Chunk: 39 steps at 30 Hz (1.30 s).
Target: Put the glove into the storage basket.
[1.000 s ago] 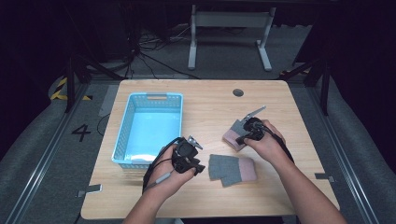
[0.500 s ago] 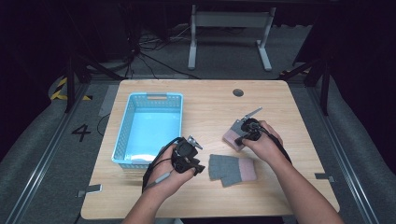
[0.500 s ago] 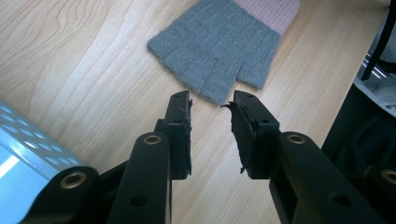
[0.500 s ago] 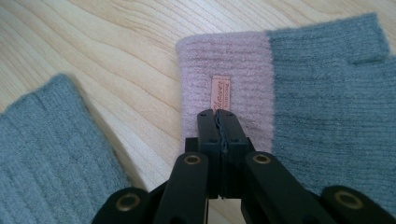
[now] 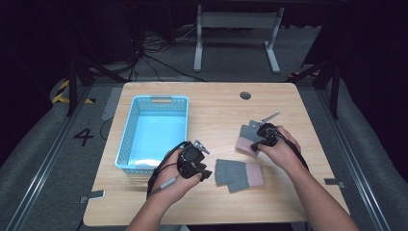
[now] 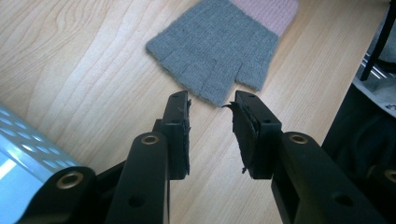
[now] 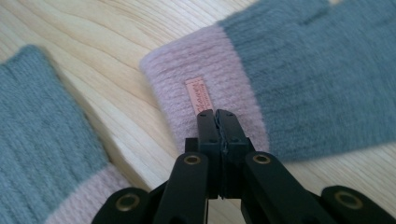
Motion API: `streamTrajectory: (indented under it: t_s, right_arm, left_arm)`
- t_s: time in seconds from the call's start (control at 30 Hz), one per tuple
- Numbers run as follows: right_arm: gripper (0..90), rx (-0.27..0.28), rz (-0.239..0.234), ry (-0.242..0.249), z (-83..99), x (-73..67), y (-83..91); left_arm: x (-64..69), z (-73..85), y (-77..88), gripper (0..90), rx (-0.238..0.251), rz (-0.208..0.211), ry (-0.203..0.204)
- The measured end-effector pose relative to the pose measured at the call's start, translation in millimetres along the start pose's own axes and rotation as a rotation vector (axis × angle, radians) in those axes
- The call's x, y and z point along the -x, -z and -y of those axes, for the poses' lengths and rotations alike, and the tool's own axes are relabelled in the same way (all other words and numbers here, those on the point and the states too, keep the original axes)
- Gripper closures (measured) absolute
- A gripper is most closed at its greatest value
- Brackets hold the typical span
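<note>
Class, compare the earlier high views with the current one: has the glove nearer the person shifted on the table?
No. The near glove lies in the same spot, the same gap right of the blue basket and the same distance from the table's near edge.

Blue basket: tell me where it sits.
In the high view, the blue basket sits on the table's left half, just beyond the left gripper, left of both gloves.

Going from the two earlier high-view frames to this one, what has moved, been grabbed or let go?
Almost nothing. The right gripper stays shut on the pink cuff of the far glove, pinching the fabric by its small label. The left gripper still hovers open, just short of the near glove, nothing between its jaws. Both gloves and the blue basket lie where they were.
</note>
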State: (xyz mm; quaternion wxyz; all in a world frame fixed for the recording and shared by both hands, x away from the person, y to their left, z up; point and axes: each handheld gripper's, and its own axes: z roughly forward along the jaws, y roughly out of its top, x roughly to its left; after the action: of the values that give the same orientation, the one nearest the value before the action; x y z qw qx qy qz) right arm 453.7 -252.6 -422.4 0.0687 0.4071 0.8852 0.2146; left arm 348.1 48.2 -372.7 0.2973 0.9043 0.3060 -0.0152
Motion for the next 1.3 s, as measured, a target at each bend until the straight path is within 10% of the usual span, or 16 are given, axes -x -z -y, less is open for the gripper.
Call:
streamTrajectory:
  t_s: [1.0,1.3]
  right_arm:
    - [90.0,-0.025,0.068,-0.132,37.6,42.4,24.9]
    - [84.0,0.049,0.077,-0.135,32.9,34.7,36.9]
  left_arm:
    - [-4.4,-0.7,2.1,66.3,0.007,-0.002,0.017]
    - [-4.3,-1.4,3.3,66.9,0.006,0.004,0.015]
